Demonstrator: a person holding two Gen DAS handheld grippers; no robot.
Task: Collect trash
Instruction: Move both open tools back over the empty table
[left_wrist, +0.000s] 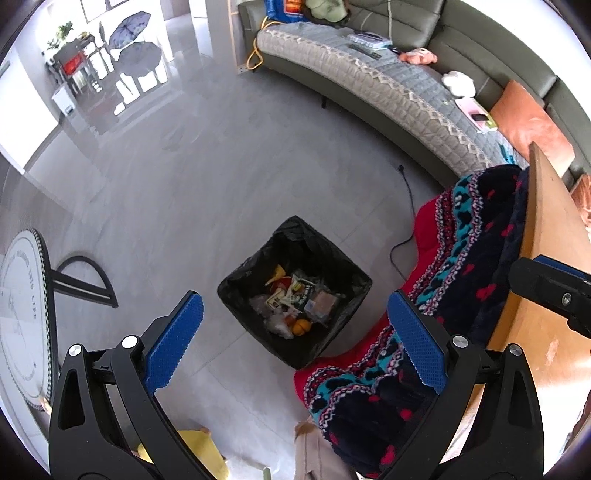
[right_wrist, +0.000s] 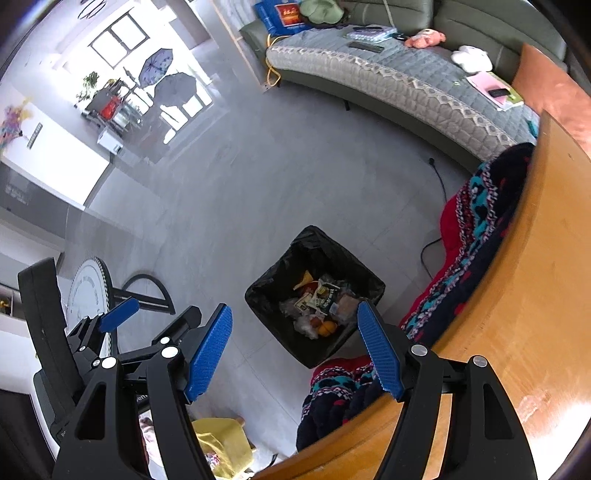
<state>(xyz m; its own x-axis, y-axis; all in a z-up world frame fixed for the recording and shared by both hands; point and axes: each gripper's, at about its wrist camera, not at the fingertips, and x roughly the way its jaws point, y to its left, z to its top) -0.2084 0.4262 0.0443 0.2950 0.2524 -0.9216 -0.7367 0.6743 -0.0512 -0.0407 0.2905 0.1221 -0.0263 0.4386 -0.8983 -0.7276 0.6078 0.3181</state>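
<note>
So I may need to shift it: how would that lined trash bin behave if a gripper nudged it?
The trash bin would probably slide easily, since it stands on smooth floor tile. It looks light, only partly filled. Its black liner seems floppy, likely slipping if pinched.

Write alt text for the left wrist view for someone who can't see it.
The open, empty left gripper hangs above a black-lined trash bin on the grey floor, already holding wrappers and an orange. A patterned red and navy blanket drapes off a wooden table at right; a grey sofa sits behind.
</note>
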